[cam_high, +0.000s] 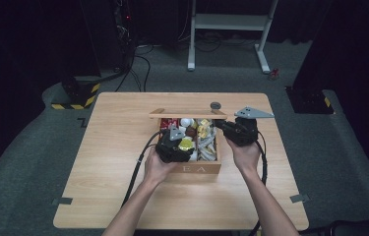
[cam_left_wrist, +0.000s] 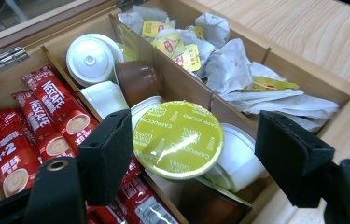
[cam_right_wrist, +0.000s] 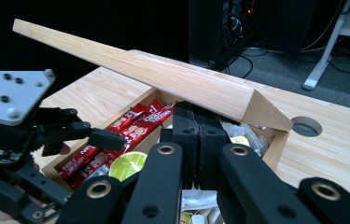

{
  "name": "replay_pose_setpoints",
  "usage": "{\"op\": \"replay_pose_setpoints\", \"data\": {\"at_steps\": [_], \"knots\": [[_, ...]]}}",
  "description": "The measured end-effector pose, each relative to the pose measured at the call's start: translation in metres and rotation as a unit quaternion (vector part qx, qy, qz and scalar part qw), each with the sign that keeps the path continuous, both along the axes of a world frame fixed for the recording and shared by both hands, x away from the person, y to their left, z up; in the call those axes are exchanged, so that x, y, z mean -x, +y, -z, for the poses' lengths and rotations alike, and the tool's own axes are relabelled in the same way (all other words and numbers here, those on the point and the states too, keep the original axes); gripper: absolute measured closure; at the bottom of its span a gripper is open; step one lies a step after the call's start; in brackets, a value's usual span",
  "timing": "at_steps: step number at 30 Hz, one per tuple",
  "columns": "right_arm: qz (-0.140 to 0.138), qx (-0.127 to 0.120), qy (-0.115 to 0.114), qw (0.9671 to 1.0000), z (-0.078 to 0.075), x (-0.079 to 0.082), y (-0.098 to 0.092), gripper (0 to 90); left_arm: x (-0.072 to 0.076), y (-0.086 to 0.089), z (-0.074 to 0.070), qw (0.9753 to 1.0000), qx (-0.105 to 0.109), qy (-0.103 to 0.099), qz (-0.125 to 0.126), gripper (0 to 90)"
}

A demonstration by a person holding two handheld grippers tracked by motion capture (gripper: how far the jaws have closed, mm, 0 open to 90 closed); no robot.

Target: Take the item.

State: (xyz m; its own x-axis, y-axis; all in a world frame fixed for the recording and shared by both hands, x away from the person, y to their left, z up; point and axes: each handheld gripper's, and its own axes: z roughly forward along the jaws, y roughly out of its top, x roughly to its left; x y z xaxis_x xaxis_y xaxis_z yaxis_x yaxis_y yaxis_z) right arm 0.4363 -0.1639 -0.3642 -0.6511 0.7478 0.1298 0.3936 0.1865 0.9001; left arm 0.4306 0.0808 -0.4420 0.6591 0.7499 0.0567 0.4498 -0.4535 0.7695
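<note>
Your left gripper (cam_left_wrist: 191, 158) hangs over the open wooden tea box (cam_high: 194, 168) with its two black jaws spread wide, one on each side of a lime-green Cappuccino capsule (cam_left_wrist: 178, 139), neither jaw touching it as far as the left gripper view shows. That spread looks chosen so the jaws can close across the capsule's round foil lid. Your right gripper (cam_right_wrist: 197, 135) has its jaws pressed together, and they sit right under the front edge of the box's hinged wooden lid (cam_right_wrist: 135, 74), apparently propping it up so the lid stays out of your other hand's way; whether the jaws actually touch the wood is hard to tell. The box itself sits near the middle of the light wooden table (cam_high: 118, 196), well away from every edge, its lid tilted back toward the far side. Inside, thin wooden dividers split it into compartments. Red Nescafe sachets (cam_left_wrist: 46, 112) lie packed in the compartment on your left. White capsules (cam_left_wrist: 91, 58) and a brown one (cam_left_wrist: 137, 79) crowd the middle compartment, and the green capsule rests tilted on top of them, lid up, which leaves it the easiest to reach. Crumpled paper tea bags with yellow tags (cam_left_wrist: 186, 51) fill the compartments on the right.
</note>
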Motion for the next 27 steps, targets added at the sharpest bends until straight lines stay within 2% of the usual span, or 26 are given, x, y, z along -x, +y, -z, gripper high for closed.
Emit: {"op": "replay_pose_setpoints", "data": {"at_steps": [1, 2, 4, 7, 14, 18, 23, 27], "knots": [[0.000, -0.001, 0.000, 1.0000, 0.000, 0.000, 0.000, 88.7, -0.001, -0.002, 0.001, 1.0000, 0.001, 0.004, 0.001, 28.9], [-0.001, -0.001, 0.000, 1.0000, 0.000, 0.000, 0.000, 88.7, -0.003, -0.003, 0.001, 0.9999, -0.009, 0.005, 0.001, 29.0], [0.000, -0.002, 0.000, 1.0000, 0.000, 0.000, 0.000, 88.6, -0.006, -0.005, 0.002, 0.9999, -0.017, 0.003, 0.000, 29.5], [0.000, -0.005, -0.001, 1.0000, 0.000, -0.001, 0.000, 88.6, -0.011, -0.007, 0.005, 0.9995, -0.029, 0.010, -0.002, 29.5], [-0.001, -0.006, -0.002, 1.0000, -0.001, -0.002, 0.000, 88.5, -0.016, -0.012, 0.007, 0.9990, -0.040, 0.021, -0.002, 30.9], [0.000, -0.006, -0.001, 1.0000, -0.002, -0.002, 0.000, 88.4, -0.019, -0.013, 0.010, 0.9987, -0.043, 0.029, -0.003, 34.8], [0.003, -0.011, -0.001, 0.9999, -0.002, -0.003, 0.000, 88.1, -0.020, -0.020, 0.014, 0.9972, -0.068, 0.032, -0.001, 39.2], [0.002, -0.011, -0.001, 0.9999, -0.002, -0.003, 0.000, 88.1, -0.020, -0.019, 0.013, 0.9975, -0.062, 0.035, -0.002, 40.0]]}}
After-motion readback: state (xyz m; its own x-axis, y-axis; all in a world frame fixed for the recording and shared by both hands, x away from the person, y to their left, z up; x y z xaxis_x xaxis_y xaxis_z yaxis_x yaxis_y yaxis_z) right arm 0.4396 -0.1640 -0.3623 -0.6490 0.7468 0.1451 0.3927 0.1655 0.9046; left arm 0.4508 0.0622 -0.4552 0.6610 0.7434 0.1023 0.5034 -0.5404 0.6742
